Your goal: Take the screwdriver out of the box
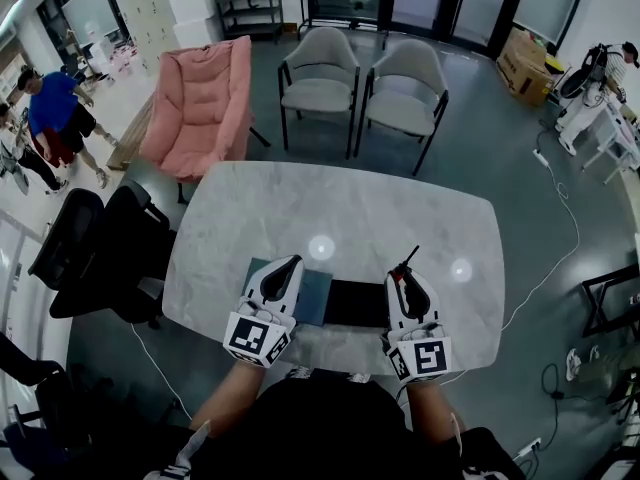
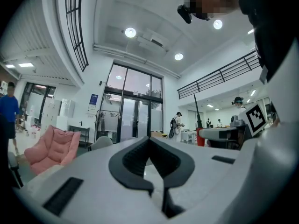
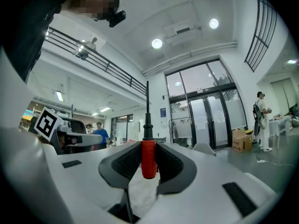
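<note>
The screwdriver [image 3: 148, 157] has a red handle and a thin black shaft that points up. My right gripper [image 3: 148, 146] is shut on the handle and holds it upright above the table. From the head view, the right gripper [image 1: 405, 274] hangs over the right end of the dark open box [image 1: 357, 304], with the screwdriver [image 1: 408, 260] sticking out past its tips. My left gripper [image 1: 292, 263] is over the box's blue-grey lid [image 1: 314, 296]. Its jaws are shut with nothing between them, as the left gripper [image 2: 149, 140] shows in its own view.
The box lies near the front edge of a marble table [image 1: 330, 213]. Beyond the table stand two grey chairs [image 1: 320, 78] and a pink armchair [image 1: 200, 103]. A black office chair [image 1: 95, 253] is at the table's left. People stand at the far left [image 1: 55, 108].
</note>
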### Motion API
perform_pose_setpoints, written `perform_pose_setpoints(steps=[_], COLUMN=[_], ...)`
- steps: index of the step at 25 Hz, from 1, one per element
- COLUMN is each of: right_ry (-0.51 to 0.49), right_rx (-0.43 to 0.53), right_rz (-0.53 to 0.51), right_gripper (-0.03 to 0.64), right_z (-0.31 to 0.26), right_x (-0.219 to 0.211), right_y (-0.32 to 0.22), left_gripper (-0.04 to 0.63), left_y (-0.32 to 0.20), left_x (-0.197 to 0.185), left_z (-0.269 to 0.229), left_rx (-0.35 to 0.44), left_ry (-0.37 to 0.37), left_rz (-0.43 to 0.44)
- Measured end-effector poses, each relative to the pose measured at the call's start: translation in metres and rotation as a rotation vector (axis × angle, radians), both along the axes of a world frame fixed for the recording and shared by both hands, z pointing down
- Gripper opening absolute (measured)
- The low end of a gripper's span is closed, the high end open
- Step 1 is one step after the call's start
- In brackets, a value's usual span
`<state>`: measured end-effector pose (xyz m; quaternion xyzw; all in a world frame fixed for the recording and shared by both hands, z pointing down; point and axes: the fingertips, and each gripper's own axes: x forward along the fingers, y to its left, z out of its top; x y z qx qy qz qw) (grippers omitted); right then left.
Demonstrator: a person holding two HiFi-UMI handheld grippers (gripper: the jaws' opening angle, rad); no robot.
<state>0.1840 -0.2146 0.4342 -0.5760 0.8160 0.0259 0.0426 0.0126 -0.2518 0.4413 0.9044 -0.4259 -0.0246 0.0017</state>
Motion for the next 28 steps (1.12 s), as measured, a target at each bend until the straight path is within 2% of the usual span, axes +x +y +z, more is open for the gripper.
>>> perform_pose_setpoints(steps=[4,13,28], right_ry=[0.006,0.001,0.005], right_rx=[0.041,0.068,0.085], right_rz=[-0.002,-0.006,-0.029], right_gripper=[0.11,0.109,0.109], right_z=[-0.015,-0.027,-0.034], right_x=[-0.005,-0.01,-0.01], right_y=[0.009,0.015,0.021], left_gripper=[0.005,0.005,0.005], left_y=[0.008,0.018,0.025], left_x=[0.005,0.01,0.009], left_z=[-0.001,0.0,0.0], left_rx=[0.006,-0.001,-0.006], left_ry=[-0.01,-0.005,-0.017], left_rz=[0.023,0.045,0.029])
